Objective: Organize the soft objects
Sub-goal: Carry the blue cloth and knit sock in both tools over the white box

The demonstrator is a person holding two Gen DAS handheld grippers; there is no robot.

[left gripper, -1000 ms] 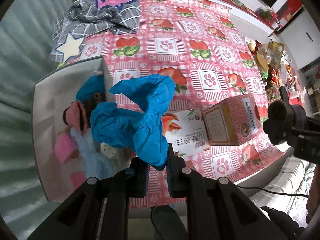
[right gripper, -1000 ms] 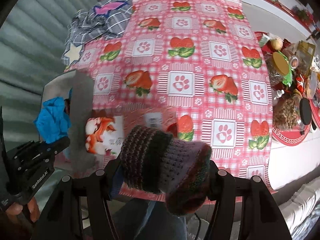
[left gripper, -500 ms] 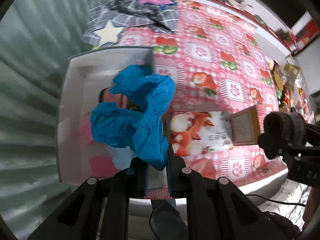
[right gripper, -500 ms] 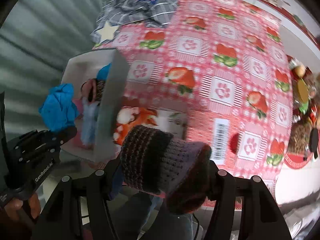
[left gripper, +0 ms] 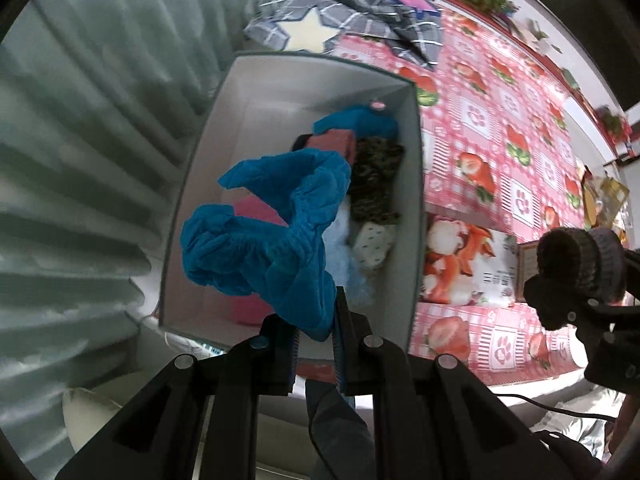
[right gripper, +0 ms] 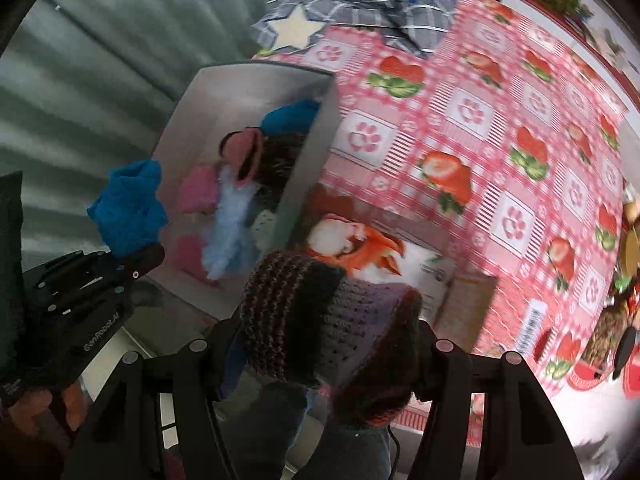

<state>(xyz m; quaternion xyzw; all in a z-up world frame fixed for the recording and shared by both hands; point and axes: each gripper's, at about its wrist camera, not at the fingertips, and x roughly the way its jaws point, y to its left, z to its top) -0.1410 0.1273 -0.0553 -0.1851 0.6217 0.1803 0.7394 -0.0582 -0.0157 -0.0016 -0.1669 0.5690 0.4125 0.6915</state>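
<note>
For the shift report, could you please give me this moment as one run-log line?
left gripper: shut on blue cloth, above white box | right gripper: shut on knitted hat, beside box

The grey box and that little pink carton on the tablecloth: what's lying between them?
A flat white packet printed with orange crab or shrimp lies between the grey box and the pink carton. The left wrist view shows it best.

A pink tablecloth (left gripper: 516, 128) with strawberries and paw prints is covering the table. A flat packet (left gripper: 468, 264) with a red crab picture is lying on it, touching a pink carton (right gripper: 468, 304). Snacks (right gripper: 612, 320) are sitting at the far edge.
</note>
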